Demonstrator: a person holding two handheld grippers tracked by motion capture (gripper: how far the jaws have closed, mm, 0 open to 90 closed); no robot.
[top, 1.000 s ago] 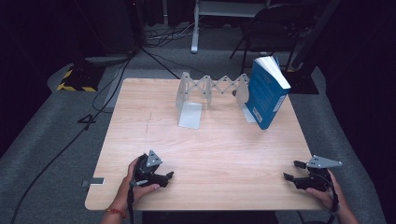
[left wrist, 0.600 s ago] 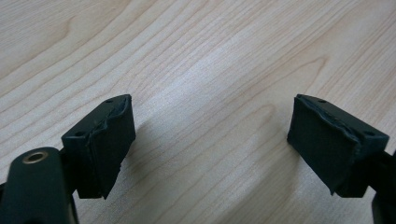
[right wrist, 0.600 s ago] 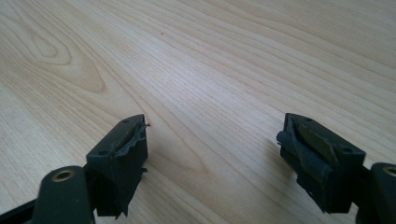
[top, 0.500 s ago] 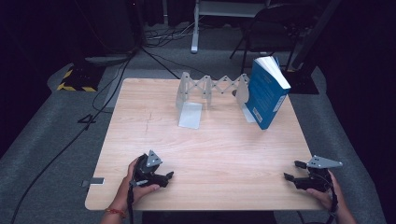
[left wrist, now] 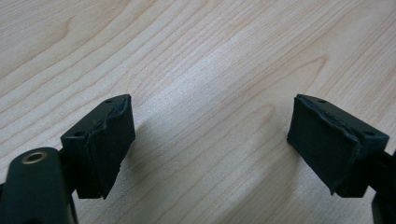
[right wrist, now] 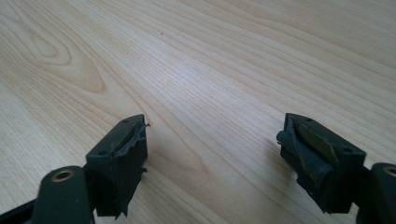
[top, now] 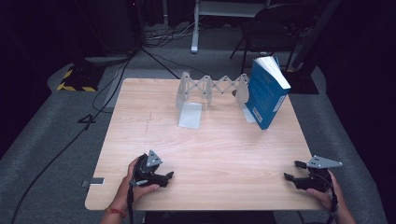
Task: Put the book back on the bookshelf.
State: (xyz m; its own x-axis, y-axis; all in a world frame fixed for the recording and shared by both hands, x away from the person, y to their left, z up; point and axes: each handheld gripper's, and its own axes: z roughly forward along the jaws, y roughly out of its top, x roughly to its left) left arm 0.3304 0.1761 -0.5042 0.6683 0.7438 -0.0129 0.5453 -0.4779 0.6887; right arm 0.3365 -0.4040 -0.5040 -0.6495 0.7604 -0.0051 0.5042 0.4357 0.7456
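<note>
A blue book [top: 266,92] with white page edges stands tilted at the back right of the wooden table [top: 210,140], leaning against the right end of a white accordion-style book rack [top: 210,91]. My left gripper [top: 167,176] rests near the table's front left edge, held by a hand, jaws pointing right. In the left gripper view the left gripper [left wrist: 210,140] is open over bare wood. My right gripper [top: 293,171] rests at the front right edge, pointing left. In the right gripper view the right gripper [right wrist: 212,154] is open over bare wood.
The rack's left end plate [top: 190,114] lies flat on the table. Beyond the table are grey floor, black cables [top: 107,88], a yellow-and-black striped base [top: 74,79] and a chair [top: 266,28].
</note>
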